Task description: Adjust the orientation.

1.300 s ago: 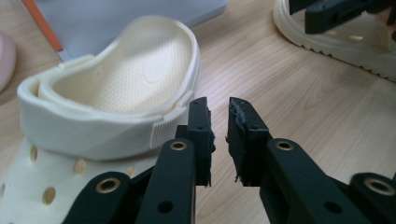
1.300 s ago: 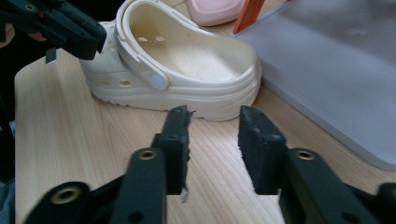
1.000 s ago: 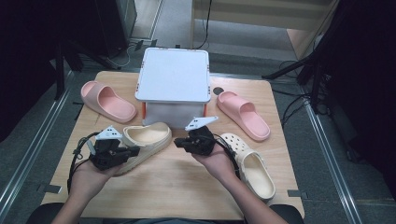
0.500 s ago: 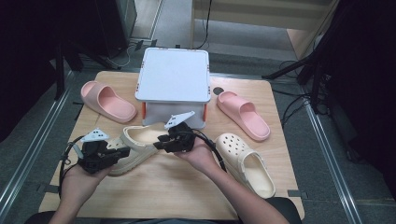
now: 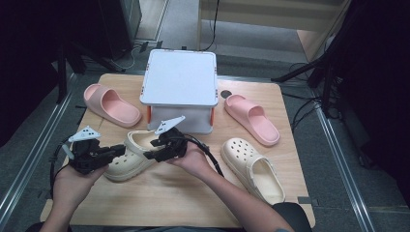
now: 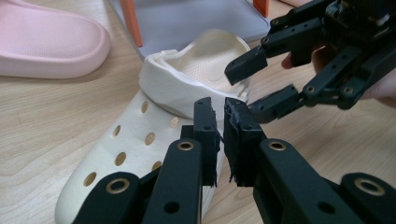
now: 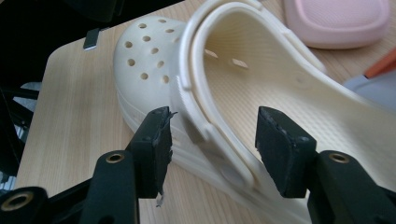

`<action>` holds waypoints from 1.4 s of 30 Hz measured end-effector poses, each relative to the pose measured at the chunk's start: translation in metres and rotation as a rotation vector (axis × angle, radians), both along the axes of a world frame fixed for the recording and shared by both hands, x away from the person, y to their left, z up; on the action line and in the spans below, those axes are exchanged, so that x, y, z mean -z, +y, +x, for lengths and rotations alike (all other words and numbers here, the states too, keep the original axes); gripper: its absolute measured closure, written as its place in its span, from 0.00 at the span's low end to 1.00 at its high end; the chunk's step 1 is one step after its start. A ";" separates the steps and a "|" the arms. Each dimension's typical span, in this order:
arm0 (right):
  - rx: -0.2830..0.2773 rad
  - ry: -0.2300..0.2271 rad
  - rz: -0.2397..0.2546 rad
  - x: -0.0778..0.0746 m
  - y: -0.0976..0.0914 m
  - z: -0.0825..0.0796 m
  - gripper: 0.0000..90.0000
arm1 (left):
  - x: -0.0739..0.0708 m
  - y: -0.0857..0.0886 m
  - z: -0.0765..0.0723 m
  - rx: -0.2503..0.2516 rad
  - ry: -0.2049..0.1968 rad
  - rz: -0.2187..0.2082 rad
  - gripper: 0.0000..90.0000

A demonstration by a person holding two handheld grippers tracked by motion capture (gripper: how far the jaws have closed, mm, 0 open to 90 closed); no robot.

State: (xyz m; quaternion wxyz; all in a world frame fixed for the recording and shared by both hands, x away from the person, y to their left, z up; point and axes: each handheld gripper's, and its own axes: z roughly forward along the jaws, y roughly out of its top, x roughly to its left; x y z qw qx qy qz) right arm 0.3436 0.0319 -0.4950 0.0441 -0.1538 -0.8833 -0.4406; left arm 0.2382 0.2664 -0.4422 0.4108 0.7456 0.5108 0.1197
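Observation:
A cream clog (image 5: pixel 130 157) lies on the wooden table (image 5: pixel 193 203) in front of the white box (image 5: pixel 180 84). My left gripper (image 5: pixel 118 150) is at its toe side; its jaws (image 6: pixel 222 135) have just been opening and stand a narrow slit apart, with nothing between them and the clog (image 6: pixel 140 140) just behind. My right gripper (image 5: pixel 152 150) has just been opening too. It stands wide open astride the clog's side wall (image 7: pixel 243 79), with neither pad (image 7: pixel 156 144) touching it. The left gripper view also has the right gripper (image 6: pixel 250 86), over the clog's heel.
The second cream clog (image 5: pixel 254 166) lies at the right front. One pink slipper (image 5: pixel 110 104) lies left of the box and another (image 5: pixel 251 118) to its right. Metal rails run along both sides of the table, with dark stands and cables behind.
My right gripper moved left from the table's middle onto the clog and its jaws spread wide. The left gripper and the clog shifted a little to the left.

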 end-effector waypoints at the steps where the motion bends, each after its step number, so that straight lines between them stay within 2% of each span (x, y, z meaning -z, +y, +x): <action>1: -0.004 -0.007 0.003 0.001 0.002 0.000 0.50 | 0.000 0.001 0.000 -0.002 0.000 -0.002 0.92; 3: -0.005 -0.007 0.004 0.001 0.006 -0.001 0.50 | 0.000 0.002 0.000 -0.003 -0.001 -0.002 0.92; 4: -0.016 -0.005 0.002 0.003 0.013 -0.002 0.51 | -0.001 0.003 -0.001 -0.006 -0.004 -0.004 0.91; 7: -0.041 -0.012 -0.008 0.006 0.020 -0.003 0.52 | -0.001 0.005 -0.001 -0.009 -0.005 -0.006 0.91; 8: -0.058 -0.054 -0.042 0.008 0.027 -0.004 0.54 | -0.001 0.007 -0.001 -0.013 -0.006 -0.006 0.91; 11: -0.076 -0.059 -0.043 0.008 0.029 -0.004 0.58 | -0.001 0.009 -0.002 -0.016 -0.008 -0.009 0.90; 12: -0.094 -0.044 -0.038 0.007 0.029 -0.002 0.66 | -0.001 0.011 -0.001 -0.020 -0.008 -0.013 0.90; 16: -0.143 0.039 -0.009 0.006 0.026 0.002 0.80 | -0.002 0.012 -0.001 -0.023 -0.008 -0.014 0.90; 20: -0.150 0.042 -0.014 0.001 0.025 -0.004 0.85 | -0.003 0.012 -0.002 -0.026 -0.017 -0.017 0.90; 23: -0.127 0.070 0.008 -0.008 0.023 -0.006 0.86 | -0.003 0.012 -0.003 -0.028 -0.022 -0.024 0.90; 25: -0.114 0.072 0.007 -0.012 0.021 -0.008 0.86 | -0.004 0.013 -0.003 -0.028 -0.025 -0.024 0.90; 26: -0.104 0.063 0.001 -0.016 0.020 -0.009 0.86 | -0.004 0.013 -0.003 -0.026 -0.026 -0.024 0.90; 27: -0.085 0.033 -0.002 -0.025 0.014 -0.013 0.86 | -0.004 0.012 -0.003 -0.026 -0.028 -0.024 0.89; 29: -0.064 0.018 0.016 -0.033 0.005 -0.015 0.86 | -0.004 0.010 -0.002 -0.020 -0.027 -0.019 0.89; 31: -0.031 0.023 0.030 -0.039 -0.005 -0.017 0.86 | -0.003 0.007 0.000 -0.012 -0.025 -0.008 0.89; 35: 0.052 0.005 0.016 -0.041 -0.024 -0.025 0.85 | 0.000 -0.005 0.003 0.016 -0.021 0.011 0.89; 37: 0.065 0.000 0.011 -0.040 -0.029 -0.026 0.85 | 0.001 -0.007 0.005 0.019 -0.016 0.017 0.88; 40: 0.115 -0.003 -0.007 -0.034 -0.049 -0.031 0.85 | 0.008 -0.018 0.014 0.047 0.002 0.035 0.88; 42: 0.127 -0.002 -0.007 -0.032 -0.052 -0.032 0.85 | 0.011 -0.023 0.016 0.064 0.011 0.043 0.88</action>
